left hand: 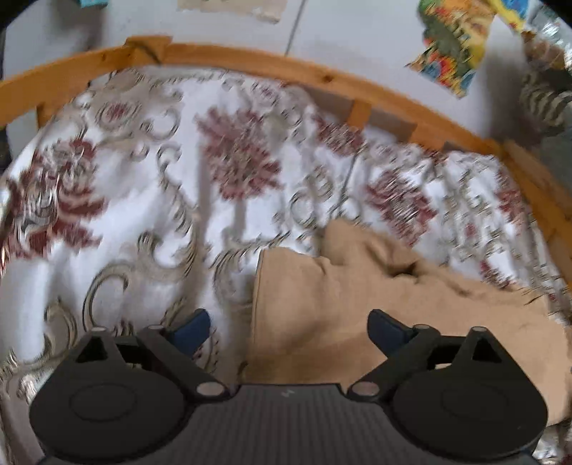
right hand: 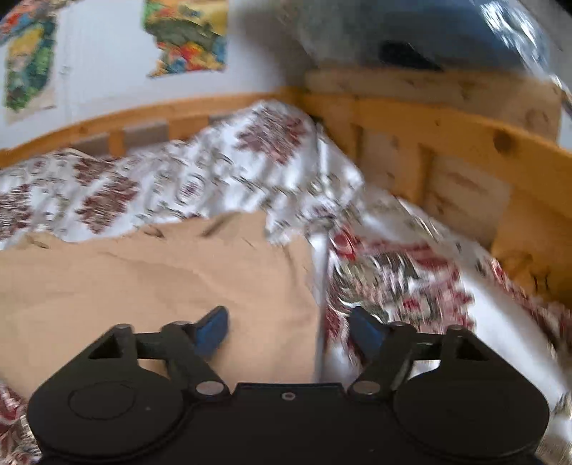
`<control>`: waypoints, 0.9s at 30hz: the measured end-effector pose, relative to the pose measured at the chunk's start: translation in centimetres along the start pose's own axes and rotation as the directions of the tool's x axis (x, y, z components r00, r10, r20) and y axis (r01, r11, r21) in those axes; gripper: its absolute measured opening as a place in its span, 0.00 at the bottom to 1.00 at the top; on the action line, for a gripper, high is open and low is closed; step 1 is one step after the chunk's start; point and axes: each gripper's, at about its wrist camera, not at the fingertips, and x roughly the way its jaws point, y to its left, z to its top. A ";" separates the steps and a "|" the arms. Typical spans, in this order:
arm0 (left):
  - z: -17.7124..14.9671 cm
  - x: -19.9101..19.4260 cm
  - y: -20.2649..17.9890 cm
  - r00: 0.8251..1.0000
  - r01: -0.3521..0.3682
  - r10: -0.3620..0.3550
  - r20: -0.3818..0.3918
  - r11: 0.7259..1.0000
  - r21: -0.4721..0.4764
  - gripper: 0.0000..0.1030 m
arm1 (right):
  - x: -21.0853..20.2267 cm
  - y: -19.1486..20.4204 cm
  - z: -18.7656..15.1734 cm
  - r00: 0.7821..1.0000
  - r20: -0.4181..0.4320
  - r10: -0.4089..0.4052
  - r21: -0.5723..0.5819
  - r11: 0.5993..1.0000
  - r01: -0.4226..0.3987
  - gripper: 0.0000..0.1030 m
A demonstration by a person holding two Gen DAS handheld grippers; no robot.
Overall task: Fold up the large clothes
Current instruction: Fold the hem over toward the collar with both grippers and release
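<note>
A tan garment (left hand: 357,304) lies on a bed with a white bedspread (left hand: 143,214) patterned in red and grey flowers. In the left wrist view my left gripper (left hand: 289,327) stands wide open above the garment's left edge, one blue pad over the bedspread and the other over the tan cloth; nothing is pinched. The right wrist view shows the same tan garment (right hand: 143,279) under my right gripper (right hand: 289,331), which is open and straddles the garment's right edge. Both views are blurred by motion.
A wooden bed frame (left hand: 321,77) curves round the far side, and a wooden headboard (right hand: 464,150) rises at the right. Colourful torn posters (right hand: 186,39) hang on the white wall. A blue-grey pillow (right hand: 411,32) rests on top of the headboard.
</note>
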 end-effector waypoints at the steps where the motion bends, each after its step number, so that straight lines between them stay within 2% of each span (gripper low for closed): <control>1: -0.3 0.7 0.0 1.000 -0.017 0.017 -0.006 1.000 0.005 0.90 | 0.4 0.1 -0.3 1.000 -0.004 -0.029 0.016 0.999 0.029 0.68; 3: -0.6 2.5 0.0 0.997 -0.070 0.072 -0.030 0.997 0.042 0.89 | 1.0 0.3 -0.8 0.997 -0.005 -0.075 0.016 0.997 0.075 0.68; 6: -1.3 4.7 -0.7 0.989 -0.141 0.146 -0.037 0.982 0.122 0.88 | 1.9 1.5 -1.9 0.988 -0.001 -0.153 -0.063 0.986 0.153 0.68; 10: -2.8 6.8 -1.2 0.982 -0.169 0.182 -0.043 0.963 0.211 0.89 | 2.8 3.2 -3.8 0.978 0.024 -0.208 -0.180 0.961 0.208 0.73; 13: -2.9 7.2 -1.1 0.982 -0.171 0.184 -0.045 0.963 0.207 0.90 | 3.4 3.7 -4.6 0.973 0.037 -0.229 -0.213 0.949 0.231 0.76; 16: -2.4 6.3 -0.7 0.978 -0.196 0.204 -0.036 0.968 0.156 0.88 | 2.9 3.6 -4.2 0.970 0.041 -0.239 -0.196 0.950 0.242 0.73; 17: -2.3 5.5 -0.6 0.977 -0.207 0.211 -0.020 0.970 0.129 0.88 | 2.4 3.8 -3.8 0.968 0.056 -0.245 -0.183 0.950 0.251 0.72; 19: -2.2 3.1 -0.9 0.984 -0.176 0.173 0.041 0.982 0.073 0.91 | 0.8 4.9 -2.8 0.959 0.118 -0.258 -0.160 0.948 0.275 0.73; 21: -2.5 1.0 -1.7 0.985 -0.150 0.145 0.098 0.988 0.045 0.96 | -0.5 6.7 -1.8 0.954 0.189 -0.232 -0.167 0.950 0.264 0.83; 23: -3.2 -0.9 -3.1 0.984 -0.102 0.094 0.149 0.993 0.051 0.97 | -1.4 9.3 -0.5 0.960 0.245 -0.133 -0.207 0.961 0.185 0.88; 25: -4.2 -2.4 -4.6 0.988 -0.019 0.012 0.155 0.999 0.044 0.99 | -1.3 12.0 0.5 0.967 0.256 -0.020 -0.250 0.964 0.086 0.90; 27: -5.8 -3.3 -5.4 0.989 0.089 -0.086 0.121 0.996 -0.017 0.99 | -0.8 14.5 1.1 0.967 0.235 0.099 -0.284 0.958 -0.029 0.91</control>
